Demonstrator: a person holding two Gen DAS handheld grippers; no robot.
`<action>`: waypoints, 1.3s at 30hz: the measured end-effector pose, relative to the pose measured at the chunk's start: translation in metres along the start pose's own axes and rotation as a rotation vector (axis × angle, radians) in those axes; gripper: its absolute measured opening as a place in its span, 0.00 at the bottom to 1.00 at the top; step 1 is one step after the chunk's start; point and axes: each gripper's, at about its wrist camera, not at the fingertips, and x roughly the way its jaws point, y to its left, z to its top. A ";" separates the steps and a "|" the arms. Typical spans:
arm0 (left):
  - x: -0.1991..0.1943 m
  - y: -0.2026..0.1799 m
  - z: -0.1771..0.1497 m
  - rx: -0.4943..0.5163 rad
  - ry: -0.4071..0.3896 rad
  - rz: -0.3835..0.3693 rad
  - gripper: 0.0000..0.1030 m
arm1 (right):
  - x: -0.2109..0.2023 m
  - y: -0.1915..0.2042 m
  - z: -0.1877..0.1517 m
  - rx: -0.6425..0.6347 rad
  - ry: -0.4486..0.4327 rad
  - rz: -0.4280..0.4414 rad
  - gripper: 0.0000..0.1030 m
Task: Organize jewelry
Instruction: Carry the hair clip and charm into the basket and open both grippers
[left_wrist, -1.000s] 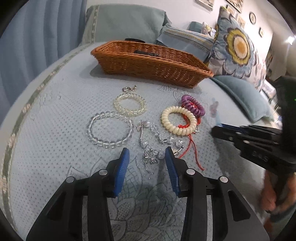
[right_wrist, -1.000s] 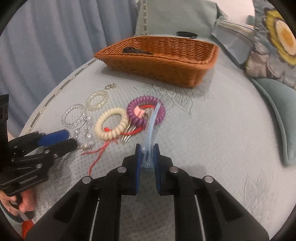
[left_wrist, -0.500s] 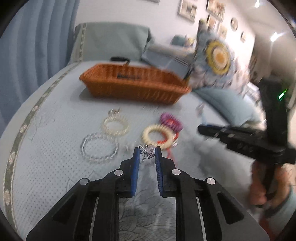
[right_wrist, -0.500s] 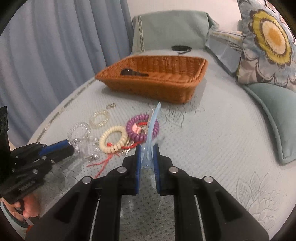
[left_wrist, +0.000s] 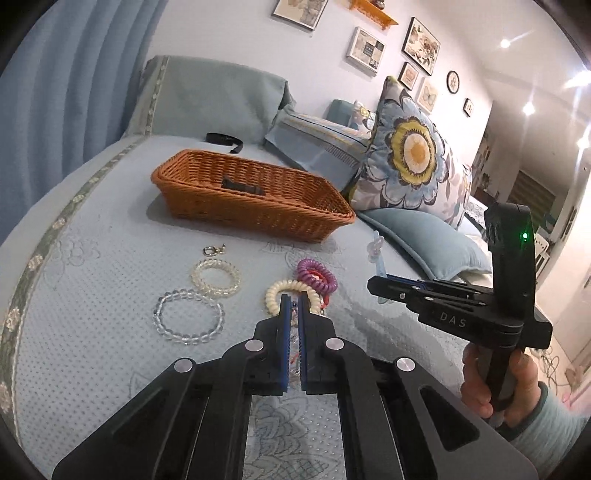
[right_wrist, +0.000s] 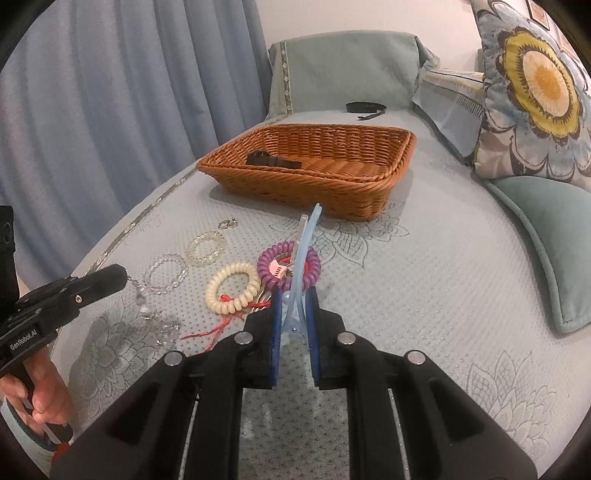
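My left gripper (left_wrist: 292, 302) is shut on a clear crystal charm bracelet (right_wrist: 147, 310), which dangles from it above the bed. My right gripper (right_wrist: 294, 295) is shut on a pale blue hair clip (right_wrist: 303, 254) that sticks up from its jaws; it also shows in the left wrist view (left_wrist: 377, 254). A brown wicker basket (left_wrist: 258, 212) (right_wrist: 384, 181) stands farther back with a dark item (right_wrist: 273, 160) inside. On the bedspread lie a clear bead bracelet (left_wrist: 188, 314), a yellowish bead bracelet (left_wrist: 216, 277), a cream coil hair tie (right_wrist: 232, 288), a purple coil hair tie (right_wrist: 288, 264) and a red cord (right_wrist: 210, 332).
A small metal clasp (left_wrist: 212, 251) lies near the basket. A black band (left_wrist: 223, 139) lies by the headboard. Floral and teal pillows (left_wrist: 413, 166) line the right side. A blue curtain (right_wrist: 110, 92) hangs on the left.
My left gripper closed on the crystal charm bracelet and lifted it off the bed. My right gripper rose with the blue clip still held.
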 end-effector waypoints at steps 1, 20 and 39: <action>-0.001 0.002 0.001 -0.006 -0.003 -0.009 0.01 | -0.001 0.000 0.000 -0.002 -0.002 -0.002 0.10; -0.012 0.004 0.101 0.031 -0.168 -0.064 0.01 | -0.016 -0.002 0.089 -0.069 -0.134 -0.036 0.10; 0.157 0.053 0.175 -0.005 0.010 0.063 0.01 | 0.139 -0.042 0.155 0.018 0.174 -0.106 0.10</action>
